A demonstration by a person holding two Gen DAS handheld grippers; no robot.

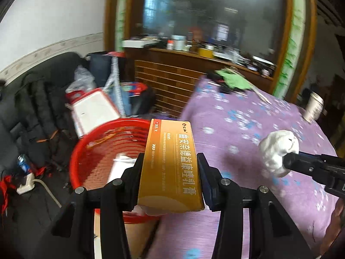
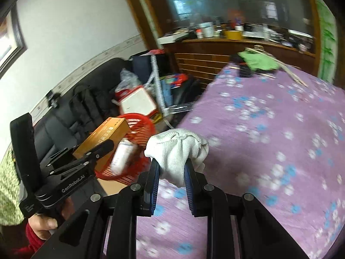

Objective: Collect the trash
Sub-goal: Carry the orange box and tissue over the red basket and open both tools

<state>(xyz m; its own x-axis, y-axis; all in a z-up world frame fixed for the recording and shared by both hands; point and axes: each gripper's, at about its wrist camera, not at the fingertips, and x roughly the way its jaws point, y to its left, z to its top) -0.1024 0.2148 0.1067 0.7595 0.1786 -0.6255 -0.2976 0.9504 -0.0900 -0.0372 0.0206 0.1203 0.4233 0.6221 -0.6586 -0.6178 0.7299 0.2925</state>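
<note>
Trash here is two pieces, each clamped in a gripper. At left, the red basket (image 1: 103,151) sits beside the purple flowered tablecloth (image 1: 248,129). Over the basket's near rim, the left gripper (image 1: 171,172) pinches an orange ointment box (image 1: 172,161). Farther right, above the cloth, the right gripper (image 2: 172,172) squeezes a crumpled white tissue wad (image 2: 176,149).

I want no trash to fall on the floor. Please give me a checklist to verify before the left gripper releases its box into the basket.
1. Left gripper holds the orange medicine box: ok.
2. Box over the red basket: cannot tell; it seems near the rim.
3. Basket has room: ok, few items inside.
4. Right gripper holds the white crumpled tissue: ok.
5. Tissue above the purple floral tablecloth, not the basket: not ok for dropping.
</note>
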